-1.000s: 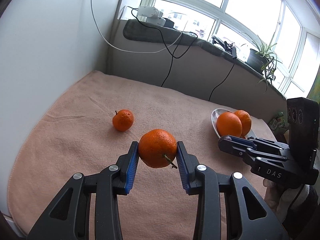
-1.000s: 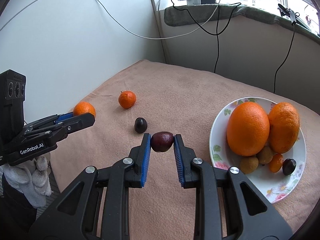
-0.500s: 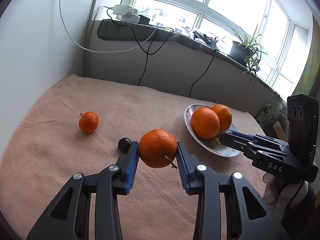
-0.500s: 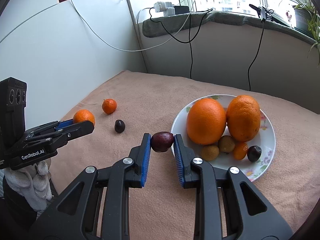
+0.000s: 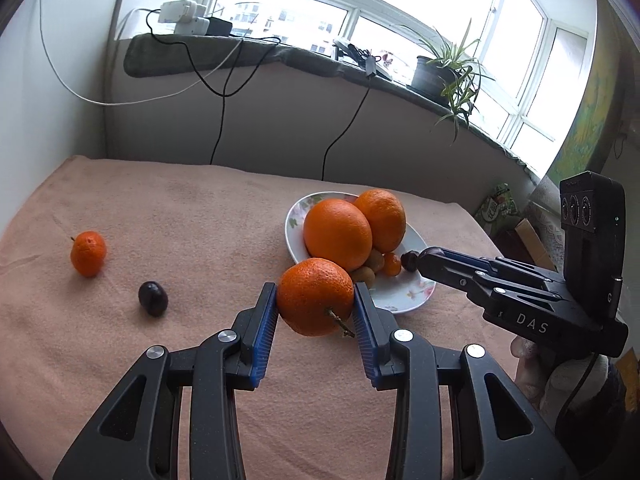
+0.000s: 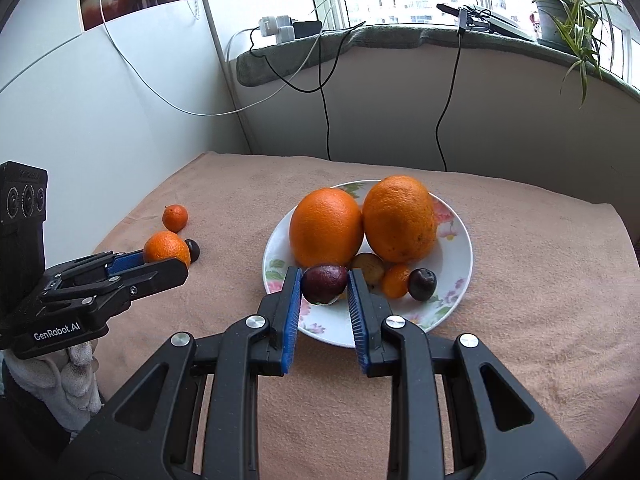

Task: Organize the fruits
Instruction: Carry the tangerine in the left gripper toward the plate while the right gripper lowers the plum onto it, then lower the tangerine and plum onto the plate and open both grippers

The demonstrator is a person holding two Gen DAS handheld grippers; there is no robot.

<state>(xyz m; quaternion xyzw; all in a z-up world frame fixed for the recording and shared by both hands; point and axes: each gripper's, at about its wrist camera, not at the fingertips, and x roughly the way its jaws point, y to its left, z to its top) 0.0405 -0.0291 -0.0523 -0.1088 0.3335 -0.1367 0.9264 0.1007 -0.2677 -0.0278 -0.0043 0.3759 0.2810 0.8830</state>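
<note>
My left gripper (image 5: 316, 300) is shut on a mandarin (image 5: 314, 294) with a stem, held above the cloth just left of the plate (image 5: 404, 300). My right gripper (image 6: 324, 286) is shut on a dark purple plum (image 6: 324, 283), held over the near rim of the flowered plate (image 6: 460, 248). The plate holds two large oranges (image 6: 326, 226), small brown fruits, a tiny orange and a dark plum (image 6: 422, 283). A small mandarin (image 5: 88, 253) and a dark plum (image 5: 153, 298) lie on the cloth at left.
The table is covered by a pink cloth (image 5: 200, 220). A white wall stands at left, a low wall with hanging cables (image 5: 220, 128) behind. A potted plant (image 5: 452, 68) and a power strip (image 5: 182, 16) sit on the sill.
Both grippers have moved right toward the plate with their fruit. The right gripper's plum now hangs over the plate's near rim; the left one's mandarin is beside the plate.
</note>
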